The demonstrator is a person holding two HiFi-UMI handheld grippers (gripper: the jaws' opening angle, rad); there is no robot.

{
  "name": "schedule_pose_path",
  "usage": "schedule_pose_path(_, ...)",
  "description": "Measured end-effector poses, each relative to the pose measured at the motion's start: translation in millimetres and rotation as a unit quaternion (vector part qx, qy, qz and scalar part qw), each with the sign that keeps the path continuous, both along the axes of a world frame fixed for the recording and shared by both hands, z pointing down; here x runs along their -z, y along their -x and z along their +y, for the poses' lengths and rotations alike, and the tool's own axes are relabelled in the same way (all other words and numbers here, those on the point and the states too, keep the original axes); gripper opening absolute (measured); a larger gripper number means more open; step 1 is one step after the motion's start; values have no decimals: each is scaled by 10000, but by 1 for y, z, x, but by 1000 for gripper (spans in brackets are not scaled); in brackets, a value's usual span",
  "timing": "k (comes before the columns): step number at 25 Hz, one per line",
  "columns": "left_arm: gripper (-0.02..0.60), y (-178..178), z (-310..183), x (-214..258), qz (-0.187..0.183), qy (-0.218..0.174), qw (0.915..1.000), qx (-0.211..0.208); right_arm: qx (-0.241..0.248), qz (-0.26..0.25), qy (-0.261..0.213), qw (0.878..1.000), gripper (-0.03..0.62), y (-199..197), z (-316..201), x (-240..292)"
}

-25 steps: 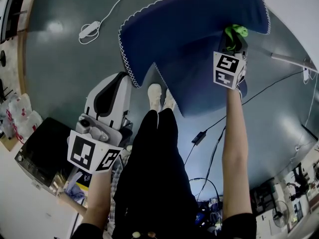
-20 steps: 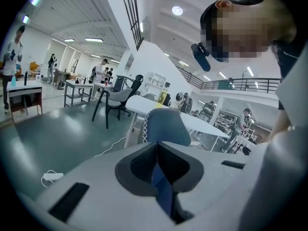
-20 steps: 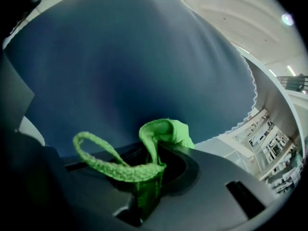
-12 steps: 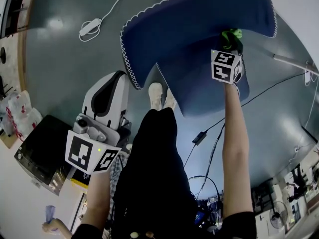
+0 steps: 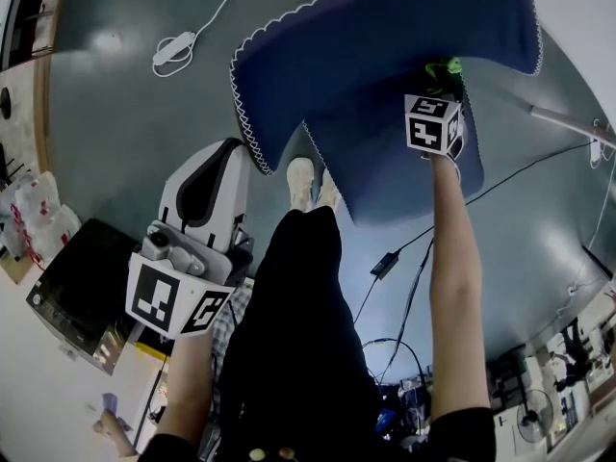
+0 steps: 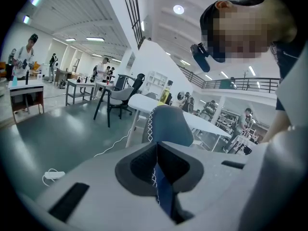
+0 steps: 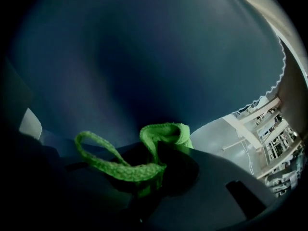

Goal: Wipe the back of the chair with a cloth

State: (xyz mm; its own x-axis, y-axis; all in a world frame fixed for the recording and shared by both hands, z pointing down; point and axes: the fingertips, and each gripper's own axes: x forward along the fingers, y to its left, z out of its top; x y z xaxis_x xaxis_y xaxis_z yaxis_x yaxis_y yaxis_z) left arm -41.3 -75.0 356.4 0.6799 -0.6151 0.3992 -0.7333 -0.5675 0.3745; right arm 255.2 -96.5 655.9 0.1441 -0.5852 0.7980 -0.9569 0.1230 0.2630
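The blue chair back (image 5: 385,56) with white edge stitching fills the top of the head view. My right gripper (image 5: 445,77) presses against it near its right side, shut on a green cloth (image 5: 445,67). In the right gripper view the green cloth (image 7: 144,165) bunches out of the right gripper (image 7: 154,177) against the dark blue chair back (image 7: 144,57). My left gripper (image 5: 219,162) hangs at lower left, away from the chair, shut with nothing in it. The left gripper view shows the left gripper (image 6: 156,167) with its jaws together and the chair (image 6: 168,124) beyond.
A white power strip and cable (image 5: 173,56) lie on the grey floor at upper left. A black box (image 5: 77,296) and plastic bags (image 5: 34,219) sit at left. Dark cables (image 5: 385,263) run across the floor right of my legs (image 5: 298,287). A white table (image 5: 577,27) stands at top right.
My right gripper has slid up the chair back with the green cloth in it. The left gripper has hardly moved.
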Motion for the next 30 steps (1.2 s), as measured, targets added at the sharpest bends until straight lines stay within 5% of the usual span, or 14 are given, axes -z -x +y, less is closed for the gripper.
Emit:
schedule_pose_path(13,8,2,4,2,-4,-21,10000,-24,-74,-3,49,10000,55,2,6,9)
schedule_pose_path(30,8,-23,8,46,148,-357,9987,-338,-55,242,-1519,9881,55,12,23,168)
